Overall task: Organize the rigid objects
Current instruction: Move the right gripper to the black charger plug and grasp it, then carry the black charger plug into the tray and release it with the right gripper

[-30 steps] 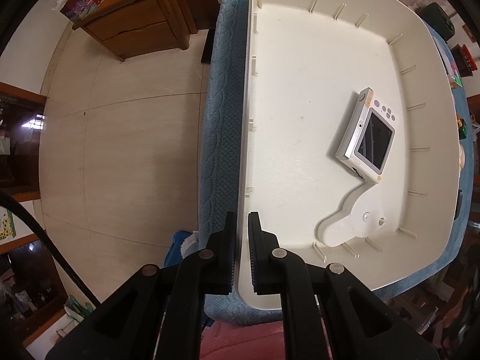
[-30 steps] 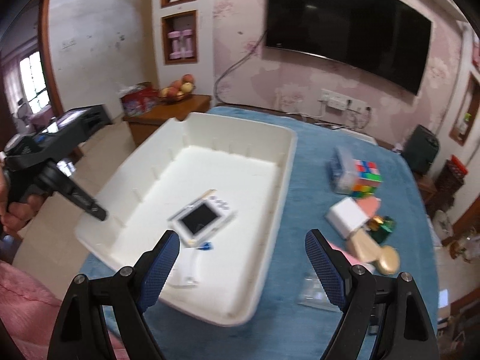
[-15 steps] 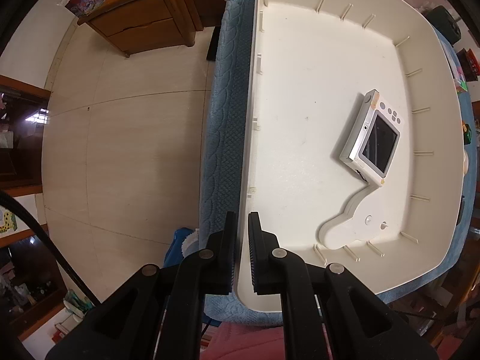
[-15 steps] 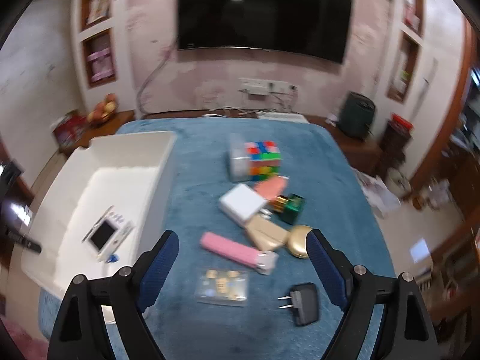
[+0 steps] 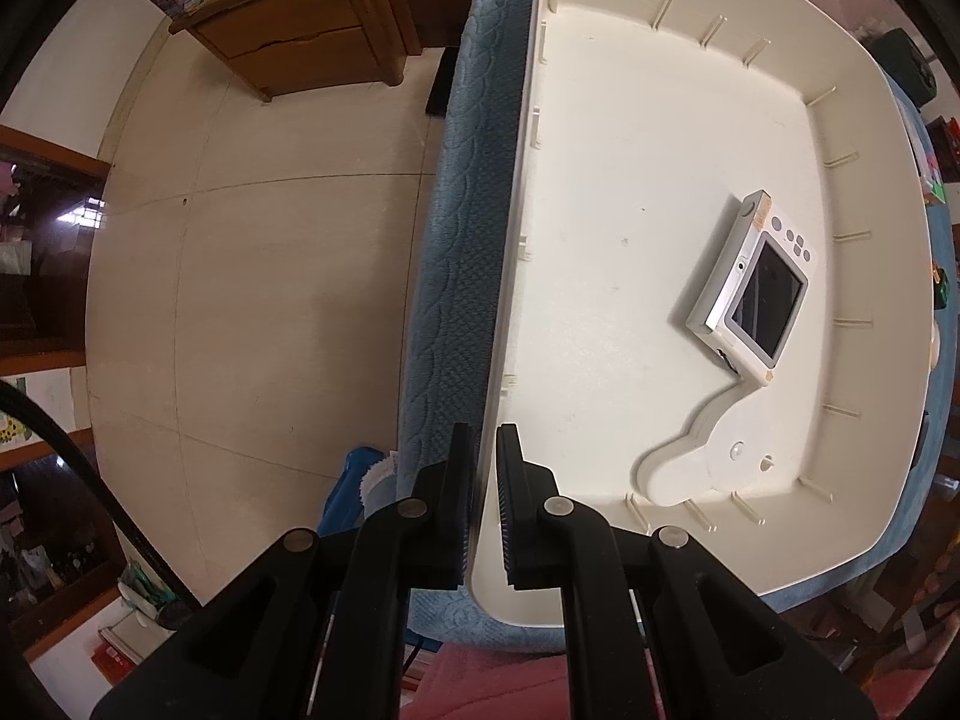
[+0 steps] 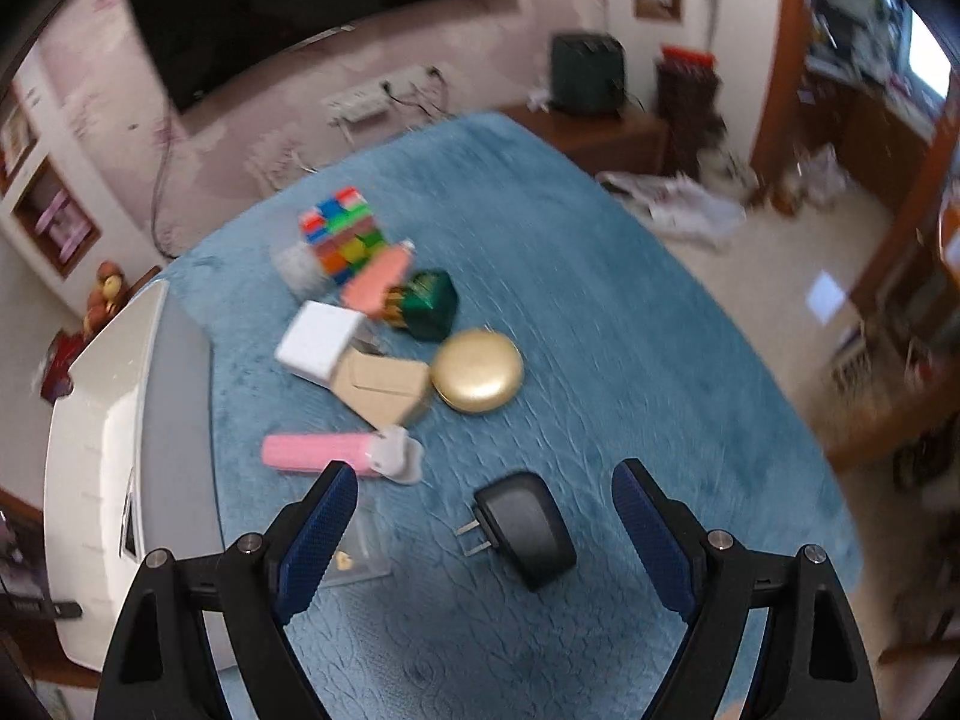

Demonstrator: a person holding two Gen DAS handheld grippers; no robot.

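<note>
- Spreading wide, the right gripper (image 6: 480, 519) holds nothing; its blue fingers (image 6: 318, 525) frame a black plug adapter (image 6: 528, 531) lying flat on the blue worktop (image 6: 600, 300).
- The adapter lies just ahead of the right fingers and roughly midway between them, apart from both pads. Its two metal prongs point toward the left finger, so its long axis runs slantwise across the gap rather than along it.
- A grasp here would probably go best across the short sides of the body, which may call for a slight roll of the wrist before descending.
- The left gripper (image 5: 487, 468) is closed on the side wall of the white tray (image 5: 660, 138), one finger outside the wall and one inside, pointing down; it looks to be steadying the tray at the worktop's edge.
- Inside the tray lie a small white camera (image 5: 756, 288), screen up, and a flat white piece (image 5: 696, 450) touching its near corner.
- Farther out from the right fingers sit a pink tube (image 6: 324, 451) with a clear flat packet (image 6: 360, 552) nearer to them, a tan box (image 6: 384, 390), a gold round case (image 6: 477, 371), a white box (image 6: 321, 342), a green box (image 6: 429, 303) and a colour cube (image 6: 345, 234), all still outside the tray.
- The right hand is plainly the nearer one to every loose item; the tray stands at the left of the right wrist view, so a carry would go leftward.
</note>
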